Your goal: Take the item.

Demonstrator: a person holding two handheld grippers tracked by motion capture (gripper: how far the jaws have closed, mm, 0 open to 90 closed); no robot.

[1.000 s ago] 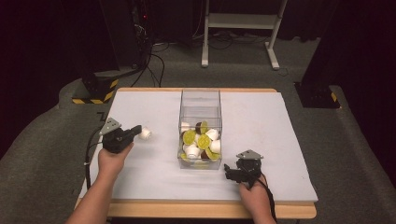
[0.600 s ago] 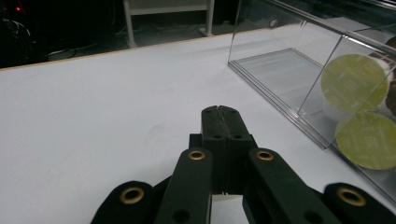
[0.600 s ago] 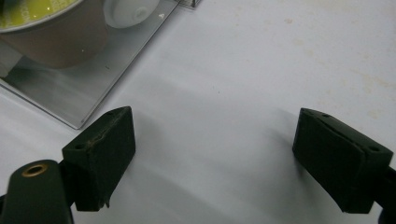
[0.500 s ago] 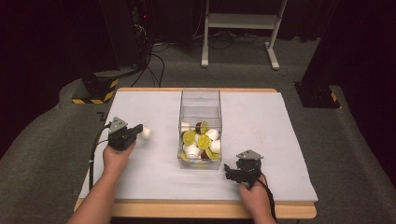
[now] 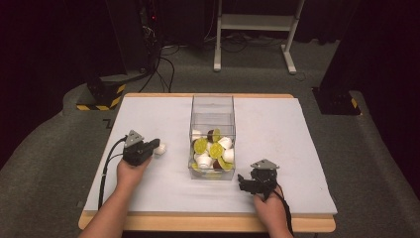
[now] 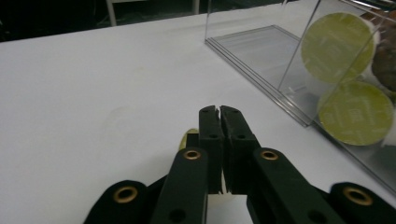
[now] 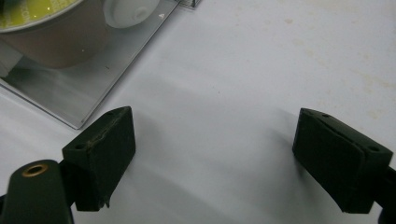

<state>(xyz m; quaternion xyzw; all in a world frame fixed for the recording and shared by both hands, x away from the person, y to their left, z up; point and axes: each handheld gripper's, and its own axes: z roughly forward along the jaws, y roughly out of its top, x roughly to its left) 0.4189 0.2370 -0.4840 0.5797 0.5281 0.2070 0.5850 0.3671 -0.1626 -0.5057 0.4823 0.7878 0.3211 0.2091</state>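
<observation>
In the high view my left gripper is shut on a small white capsule, held left of the clear plastic box. Along the shut jaws in the left gripper view, a sliver of the capsule's yellow-green lid peeks out beside them. The box holds several white, brown and yellow-lidded capsules at its near end. My right gripper rests low on the table just right of the box's near corner, open with nothing between its pads.
The white table top spreads to both sides of the box. The box's clear wall stands close on the right in the left gripper view. Its base corner lies close by in the right gripper view.
My left gripper has carried the capsule to the right, nearer the box. The right gripper has stayed put.
</observation>
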